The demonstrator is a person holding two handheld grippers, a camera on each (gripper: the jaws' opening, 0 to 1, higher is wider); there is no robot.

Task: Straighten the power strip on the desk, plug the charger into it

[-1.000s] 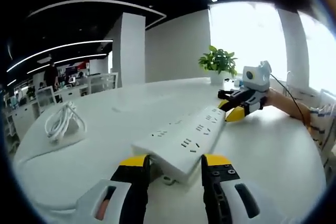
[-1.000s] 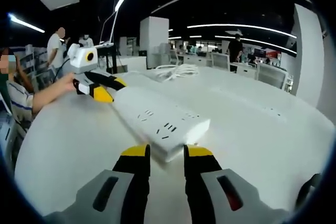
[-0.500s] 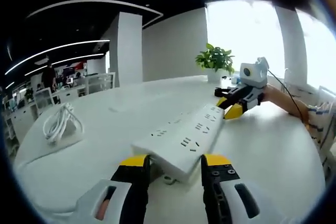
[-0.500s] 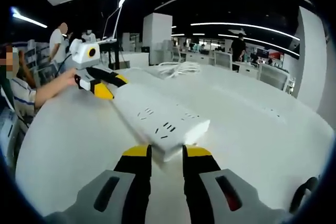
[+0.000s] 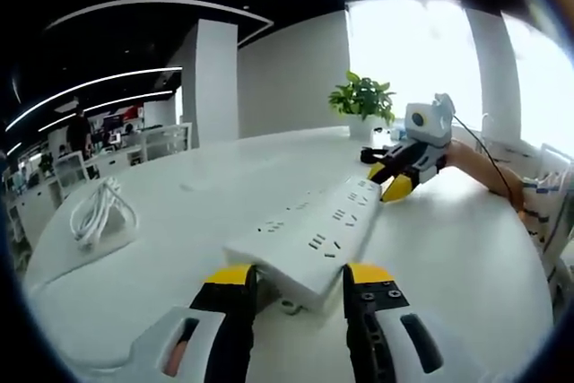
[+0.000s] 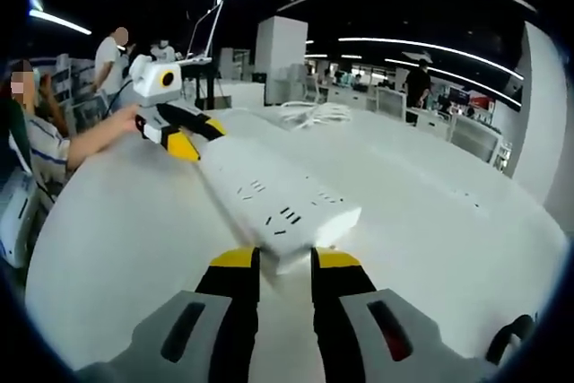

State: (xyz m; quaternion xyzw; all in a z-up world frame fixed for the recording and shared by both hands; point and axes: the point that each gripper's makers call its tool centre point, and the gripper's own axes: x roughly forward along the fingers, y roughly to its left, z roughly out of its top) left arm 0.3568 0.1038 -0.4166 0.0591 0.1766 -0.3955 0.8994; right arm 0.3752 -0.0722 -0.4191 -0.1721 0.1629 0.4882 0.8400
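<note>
where the left gripper view looks along its own black, yellow-tipped left gripper (image 5: 299,277), the two jaws stand apart on either side of the near end of a long white plastic power strip (image 5: 309,238), though whether they press its sides cannot be told. the strip lies flat on the white round desk (image 5: 466,257), its sockets facing up, and runs away toward the right gripper (image 5: 387,181), which sits at its far end with a yellow tip touching or just beside the strip; that gripper's jaw state cannot be told from here. a coiled white charger cable (image 5: 103,211) lies well apart on the desk to the left, and a green potted plant (image 5: 362,105) stands beyond the strip near the window. seen from the right gripper view, the right gripper (image 6: 278,266) has its jaws a little apart, the end of the power strip (image 6: 269,199) between or just above their yellow tips; contact is unclear. the left gripper (image 6: 193,136) is at the strip's other end, a hand (image 6: 121,123) behind it. the white cable (image 6: 309,114) lies beyond on the desk (image 6: 448,239).
</note>
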